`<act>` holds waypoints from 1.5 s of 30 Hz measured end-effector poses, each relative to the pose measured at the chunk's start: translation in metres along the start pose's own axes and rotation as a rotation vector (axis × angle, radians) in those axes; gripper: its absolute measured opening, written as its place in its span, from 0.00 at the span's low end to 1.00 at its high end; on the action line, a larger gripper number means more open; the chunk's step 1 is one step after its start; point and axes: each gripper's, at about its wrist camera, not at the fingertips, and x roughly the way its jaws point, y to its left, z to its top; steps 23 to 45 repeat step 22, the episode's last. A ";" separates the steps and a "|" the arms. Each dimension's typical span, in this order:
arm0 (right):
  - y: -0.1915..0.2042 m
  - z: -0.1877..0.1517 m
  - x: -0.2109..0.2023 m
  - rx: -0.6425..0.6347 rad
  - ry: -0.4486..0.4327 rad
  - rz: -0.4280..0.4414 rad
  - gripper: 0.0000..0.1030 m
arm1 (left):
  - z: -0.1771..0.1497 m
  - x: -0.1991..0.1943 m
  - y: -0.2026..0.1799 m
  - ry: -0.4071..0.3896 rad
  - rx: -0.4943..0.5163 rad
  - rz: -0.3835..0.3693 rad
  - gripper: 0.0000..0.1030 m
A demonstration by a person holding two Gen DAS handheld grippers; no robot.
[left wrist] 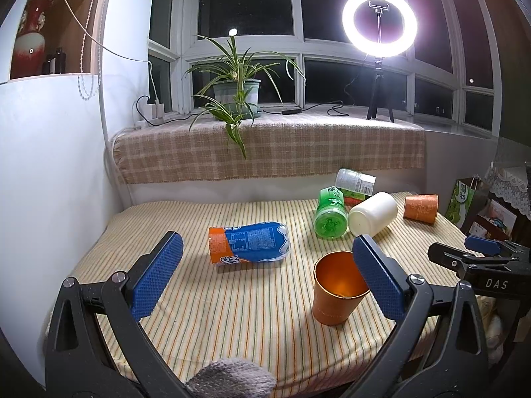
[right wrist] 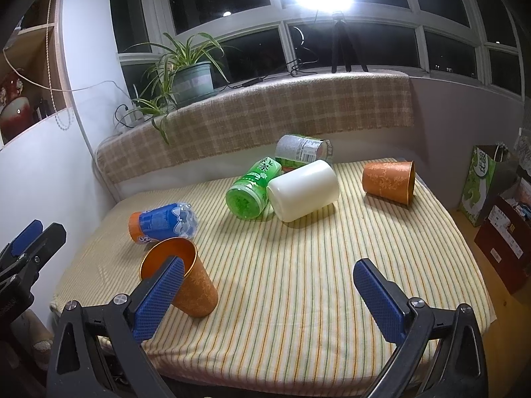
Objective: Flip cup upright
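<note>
The striped surface (right wrist: 298, 265) carries several toppled containers; one orange cup (right wrist: 181, 277) already stands upright, just ahead of the released left hand-held gripper (left wrist: 267, 277). The released right hand-held gripper (right wrist: 268, 298) grasps nothing. Judged next: the second orange cup (right wrist: 388, 182), lying on its side far ahead and right of it, needs reaching and righting.

Glossy metal-looking orange cup (left wrist: 337, 290), smooth white plastic cup (right wrist: 303, 190), matt striped cloth table cover (right wrist: 315, 265).

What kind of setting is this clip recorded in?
Most likely a home room, filmed at night: a table under a striped cloth beside a dark bay window, with a potted spider plant and a ring light on the cloth-covered sill.
</note>
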 end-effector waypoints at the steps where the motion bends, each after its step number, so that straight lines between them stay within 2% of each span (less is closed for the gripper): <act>1: 0.000 0.000 0.000 -0.002 0.000 0.000 1.00 | 0.000 0.000 0.000 -0.001 -0.001 0.002 1.00; 45: 0.000 -0.001 0.000 0.006 0.006 -0.005 1.00 | -0.003 0.000 0.003 -0.009 -0.004 0.012 1.00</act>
